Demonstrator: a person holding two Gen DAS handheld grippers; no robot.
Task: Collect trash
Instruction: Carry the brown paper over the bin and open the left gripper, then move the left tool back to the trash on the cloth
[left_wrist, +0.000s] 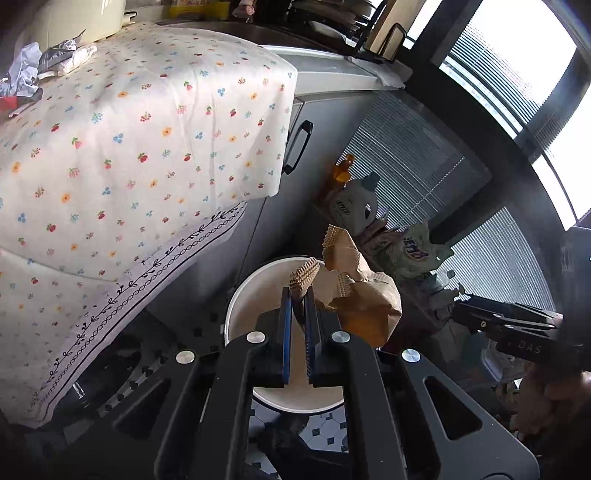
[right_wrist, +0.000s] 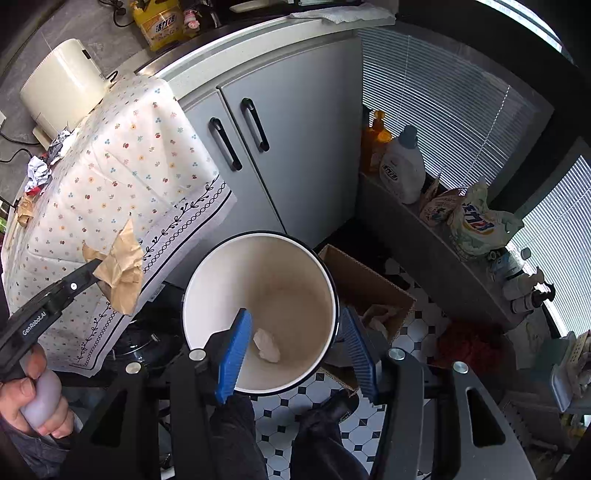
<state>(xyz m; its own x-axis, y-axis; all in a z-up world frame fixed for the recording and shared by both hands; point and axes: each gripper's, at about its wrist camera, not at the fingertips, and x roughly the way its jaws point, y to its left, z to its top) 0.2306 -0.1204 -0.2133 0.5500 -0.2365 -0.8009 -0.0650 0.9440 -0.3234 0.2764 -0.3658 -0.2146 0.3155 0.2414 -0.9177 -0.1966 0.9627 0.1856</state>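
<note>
Brown crumpled paper bag (left_wrist: 356, 291) pinched at its serrated edge by the left hand-held gripper (left_wrist: 299, 295), jaws nearly together on the paper; bag hangs centre-right of the left wrist view, over the rim of the white bin (left_wrist: 236, 295); same bag shows at left-centre of the right wrist view (right_wrist: 120, 266), in front of the draped cloth. White bin sits centre of the right wrist view (right_wrist: 258, 280), dark rim, standing on the black-and-white tiled floor (right_wrist: 417, 328); one pale crumpled wad (right_wrist: 266, 346) lies on its bottom. Right hand-held gripper (right_wrist: 295, 350) parted wide above the bin, blue pads either side, nothing between them; left pad inside the bin mouth, right pad outside the rim. More crumpled trash (left_wrist: 22, 74) lies at upper left on the floral cloth (left_wrist: 129, 147) covering the worktop; cream appliance (right_wrist: 62, 85) just behind it. Grey cabinet doors (right_wrist: 295, 129) with black handles behind the bin; open cardboard box (right_wrist: 369, 288) just right of the bin on the floor. White detergent bottle (right_wrist: 402, 166) and orange bottle (right_wrist: 375, 140) stand on the ledge by the blinds, upper right; a hand (right_wrist: 33, 398) grips the left handle at lower left.
</note>
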